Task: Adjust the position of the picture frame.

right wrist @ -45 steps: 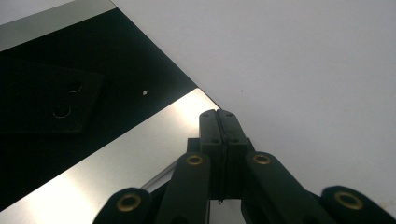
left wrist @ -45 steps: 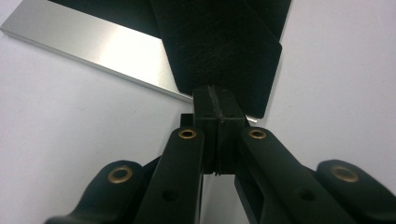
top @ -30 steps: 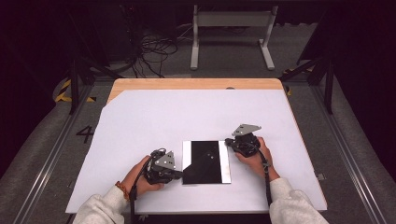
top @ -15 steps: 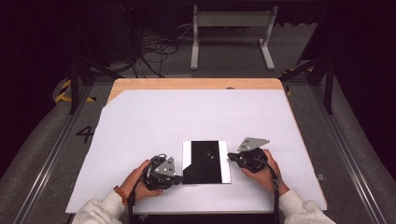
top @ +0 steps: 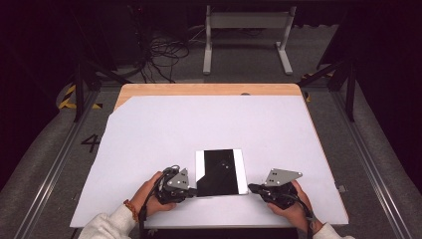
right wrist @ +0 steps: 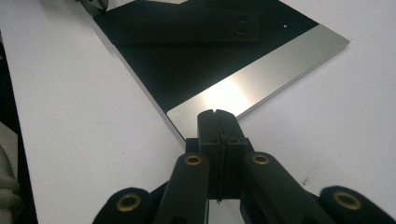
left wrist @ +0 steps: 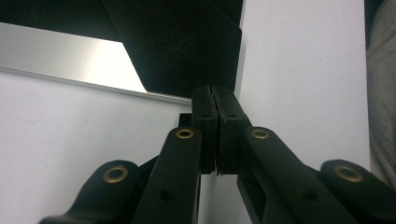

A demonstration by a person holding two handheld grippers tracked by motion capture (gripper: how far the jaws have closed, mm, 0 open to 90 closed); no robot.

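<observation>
A flat rectangular plate (top: 221, 172), black across its middle with bright metal strips along two opposite sides, is seen lying on the white sheet (top: 209, 129) that covers the bench (top: 209, 90), near the person's edge and roughly midway between the two hands.

The left gripper (top: 193, 190) is held at the plate's near left corner. In the left gripper view its jaws are pressed together with no gap between them, the tips (left wrist: 215, 100) set right against the corner of the plate (left wrist: 177, 51), where the black field meets the metal strip. Whether a thin edge is pinched there cannot be told; nothing is seen between the pads. The left hand (top: 152, 195) is wrapped around the gripper body, and a beaded band is worn at that wrist.

The right gripper (top: 253, 188) is held just beside the plate's near right corner. In the right gripper view its jaws are likewise fully closed on nothing, the tips (right wrist: 217, 114) lying at the corner of the bright strip of the plate (right wrist: 205, 60), close to it or touching; which cannot be told. The right hand (top: 291, 204) is seen behind the gripper, near the front edge of the sheet.

Bare wood is shown at the far edge of the bench, beyond the sheet.
</observation>
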